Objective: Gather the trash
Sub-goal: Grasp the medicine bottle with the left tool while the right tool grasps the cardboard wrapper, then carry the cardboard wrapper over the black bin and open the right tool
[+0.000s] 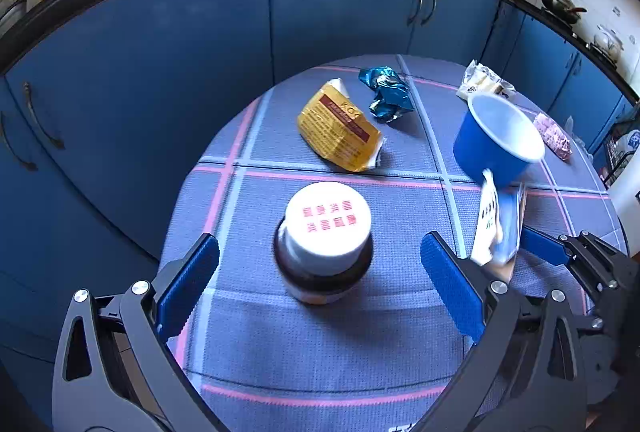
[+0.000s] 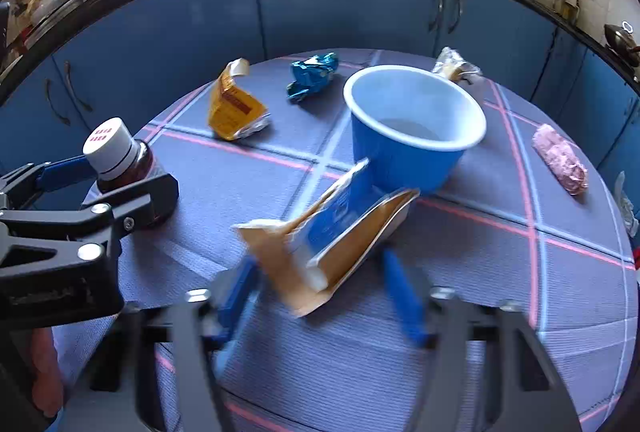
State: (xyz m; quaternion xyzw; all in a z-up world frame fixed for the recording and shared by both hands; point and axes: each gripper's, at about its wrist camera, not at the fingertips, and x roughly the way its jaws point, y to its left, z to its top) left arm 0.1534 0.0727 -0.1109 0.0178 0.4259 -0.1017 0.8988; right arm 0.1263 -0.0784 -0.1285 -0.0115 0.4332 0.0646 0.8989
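On the round surface (image 2: 500, 312), covered with a grey-blue cloth crossed by pink and pale lines, lie five loose pieces of trash, one paper cup and one bottle. The five pieces are one flattened blue-and-white carton with a brown cardboard inside (image 2: 332, 244), one yellow foil sachet with a red band (image 1: 338, 130), one crumpled shiny blue wrapper (image 1: 386, 94), one cream-and-silver snack wrapper (image 1: 482, 80) at the far edge, and one pink patterned packet (image 2: 560, 164) off to the right. The blue paper cup with a white inside (image 2: 412, 136) stands upright and holds nothing, just behind the carton. The left tongs (image 1: 320, 272) stand open, their two blue pads on either side of the one brown glass bottle with a white cap printed in red (image 1: 326, 240), clear of it on both sides. The right tongs (image 2: 320, 284) have the flattened carton between their two blue fingers; blur hides whether the pads press on it, so I cannot tell if it is gripped. Behind the surface run blue cabinet doors (image 1: 200, 72) under a dark worktop edge.
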